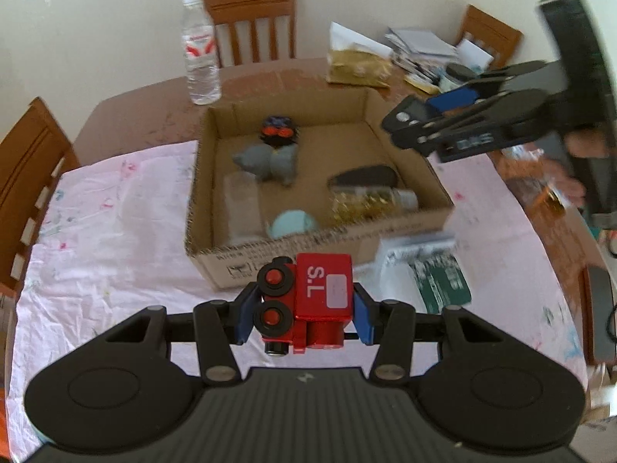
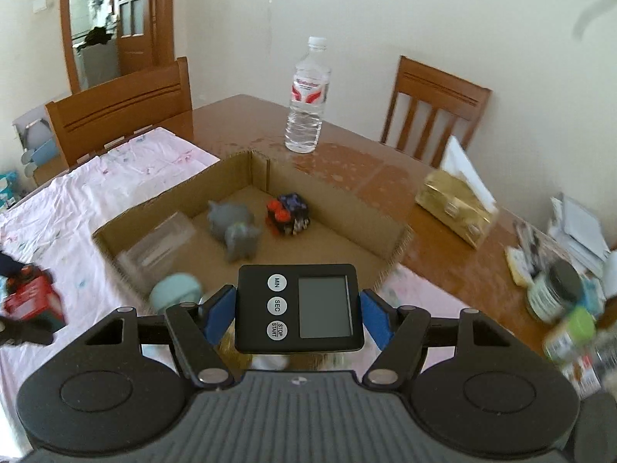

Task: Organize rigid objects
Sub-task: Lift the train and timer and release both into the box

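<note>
My left gripper (image 1: pixel 304 310) is shut on a red toy train (image 1: pixel 308 303) marked "S.L", held above the pink cloth just in front of the cardboard box (image 1: pixel 308 249). My right gripper (image 2: pixel 299 314) is shut on a black digital timer (image 2: pixel 300 306), held over the box's near right corner (image 2: pixel 397 247); it also shows in the left wrist view (image 1: pixel 443 115). In the box lie a grey elephant toy (image 1: pixel 270 162), a black and red toy (image 1: pixel 279 131), a teal ball (image 1: pixel 293 223), a clear container (image 1: pixel 241 208), a jar of yellow capsules (image 1: pixel 370 200) and a dark oval object (image 1: pixel 364 175).
A water bottle (image 1: pixel 200 50) stands behind the box on the wooden table (image 2: pixel 366 166). A gold packet (image 2: pixel 457 202), papers and jars (image 2: pixel 555 289) crowd the right side. A green and white packet (image 1: pixel 432 270) lies right of the box. Wooden chairs (image 1: pixel 254 23) surround the table.
</note>
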`<state>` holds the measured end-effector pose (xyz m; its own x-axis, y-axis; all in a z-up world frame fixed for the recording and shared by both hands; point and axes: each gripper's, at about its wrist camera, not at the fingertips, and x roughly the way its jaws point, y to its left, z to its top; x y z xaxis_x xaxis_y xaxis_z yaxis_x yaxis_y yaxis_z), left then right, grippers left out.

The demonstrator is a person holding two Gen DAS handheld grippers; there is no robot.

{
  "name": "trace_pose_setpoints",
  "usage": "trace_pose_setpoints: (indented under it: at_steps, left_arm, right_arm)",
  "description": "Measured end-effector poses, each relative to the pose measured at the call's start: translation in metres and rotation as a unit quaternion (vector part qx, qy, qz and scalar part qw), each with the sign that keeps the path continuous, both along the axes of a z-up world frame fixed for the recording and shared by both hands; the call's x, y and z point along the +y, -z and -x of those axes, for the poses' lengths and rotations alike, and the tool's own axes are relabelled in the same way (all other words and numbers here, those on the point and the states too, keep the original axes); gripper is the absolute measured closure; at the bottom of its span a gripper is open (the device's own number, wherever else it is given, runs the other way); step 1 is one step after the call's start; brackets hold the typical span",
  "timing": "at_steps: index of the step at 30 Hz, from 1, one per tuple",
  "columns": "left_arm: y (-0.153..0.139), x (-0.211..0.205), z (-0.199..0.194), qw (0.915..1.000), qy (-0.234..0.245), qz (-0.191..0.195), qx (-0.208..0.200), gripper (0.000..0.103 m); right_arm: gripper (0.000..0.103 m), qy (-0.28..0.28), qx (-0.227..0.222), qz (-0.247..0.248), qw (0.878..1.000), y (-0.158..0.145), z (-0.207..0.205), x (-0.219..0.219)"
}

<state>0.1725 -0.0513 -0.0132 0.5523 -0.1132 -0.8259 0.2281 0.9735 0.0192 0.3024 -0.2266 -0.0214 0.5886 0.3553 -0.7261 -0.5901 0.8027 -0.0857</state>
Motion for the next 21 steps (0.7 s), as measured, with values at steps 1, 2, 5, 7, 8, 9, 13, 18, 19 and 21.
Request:
trace_pose_setpoints:
  at_steps: [1, 2, 5, 7, 8, 9, 13, 18, 19, 21]
  left_arm:
    - [-0.001, 0.000, -0.002, 1.0000, -0.008, -0.001, -0.002, 0.054]
    - [-0.002, 0.001, -0.004, 0.9998, -0.017, -0.004, -0.005, 0.054]
    - [-0.005, 0.003, -0.011, 0.9990, -0.043, -0.009, -0.011, 0.054]
    - [-0.007, 0.004, -0.014, 0.9984, -0.053, -0.008, -0.016, 0.054]
    - [-0.009, 0.004, -0.015, 0.9980, -0.060, -0.011, -0.018, 0.054]
    - [-0.010, 0.004, -0.017, 0.9976, -0.065, -0.013, -0.020, 0.054]
    - [-0.012, 0.006, -0.023, 0.9963, -0.082, -0.014, -0.023, 0.054]
    - [-0.015, 0.001, -0.034, 0.9956, -0.088, -0.019, -0.027, 0.054]
    - [-0.015, 0.000, -0.037, 0.9956, -0.087, -0.019, -0.028, 0.054]
    - [-0.015, -0.002, -0.042, 0.9957, -0.086, -0.020, -0.030, 0.054]
  right_arm:
    - [0.029, -0.005, 0.003, 0.005, 1.000, 0.005, -0.008, 0.004]
    - [0.029, -0.008, 0.005, 0.010, 1.000, 0.009, -0.016, 0.008]
    - [0.029, -0.013, 0.017, 0.018, 1.000, 0.024, -0.038, 0.016]
    - [0.029, -0.015, 0.024, 0.021, 0.999, 0.033, -0.048, 0.020]
    - [0.029, -0.016, 0.025, 0.023, 0.999, 0.038, -0.054, 0.022]
    - [0.029, -0.016, 0.024, 0.026, 0.999, 0.041, -0.057, 0.024]
    - [0.029, -0.011, 0.013, 0.030, 0.999, 0.052, -0.072, 0.030]
    - [0.000, 0.003, -0.010, 0.010, 1.000, 0.046, -0.077, 0.025]
    - [0.000, 0.004, -0.010, 0.004, 1.000, 0.043, -0.076, 0.023]
    - [0.000, 0.011, -0.001, 0.001, 1.000, 0.036, -0.073, 0.020]
